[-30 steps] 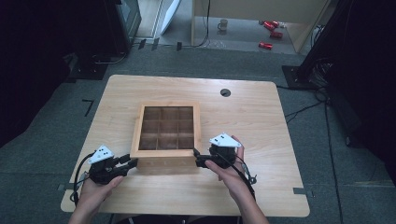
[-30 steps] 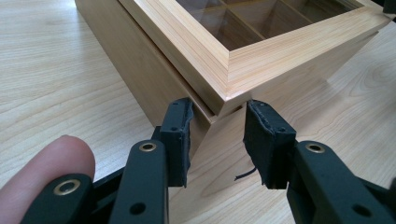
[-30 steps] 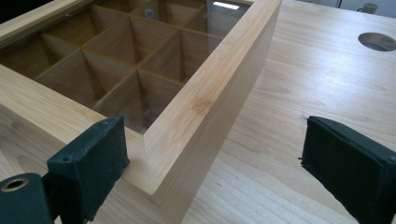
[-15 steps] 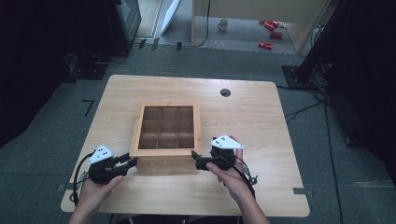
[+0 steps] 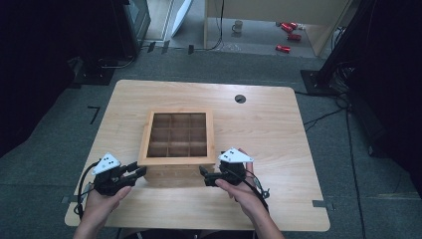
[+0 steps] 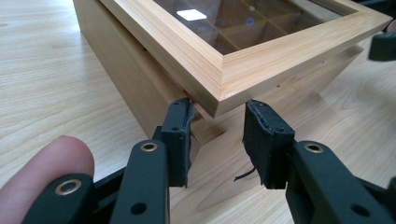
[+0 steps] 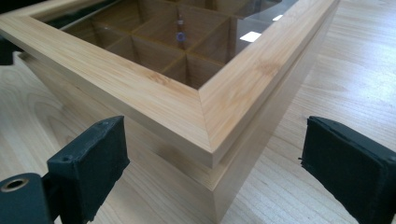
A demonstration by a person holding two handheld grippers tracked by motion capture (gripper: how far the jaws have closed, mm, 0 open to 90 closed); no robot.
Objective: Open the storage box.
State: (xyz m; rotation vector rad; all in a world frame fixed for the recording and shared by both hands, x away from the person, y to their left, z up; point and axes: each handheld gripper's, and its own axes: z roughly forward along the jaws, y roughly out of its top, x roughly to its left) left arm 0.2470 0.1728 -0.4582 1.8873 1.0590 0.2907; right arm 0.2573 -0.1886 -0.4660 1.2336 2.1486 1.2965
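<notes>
Light wooden table (image 5: 278, 149) on grey carpet is seen from the high view, dark room edges at both sides. Nearest the camera, two forearms come in from the bottom edge, each hand holding a black gripper topped by a grey three-cornered plate. Left gripper (image 5: 137, 173) is set at the near left corner of the wooden box (image 5: 176, 164); in the left gripper view its jaws are seen narrowed, the pads (image 6: 180, 140) standing at either side of the corner just under the lid's overhang, and actual contact with the wood cannot be told. Right gripper (image 5: 205, 175) is set at the near right corner; in the right gripper view its pads (image 7: 91, 161) are seen spread wide, clear of the wood on both sides of that corner. Box is placed near the middle of the table, toward the near edge, between the two grippers. It is pale wood, roughly square, with a framed lid (image 6: 224, 60) that has mitred corners and a glass pane with reflections on it; a grid of nine compartments is seen through the pane. Lid is down on the body, overhanging it slightly. Farther off, a round cable hole (image 5: 240, 98) is cut in the table top. Beyond the table, a mug (image 5: 238, 26) and red objects (image 5: 288, 35) lie on the floor.
</notes>
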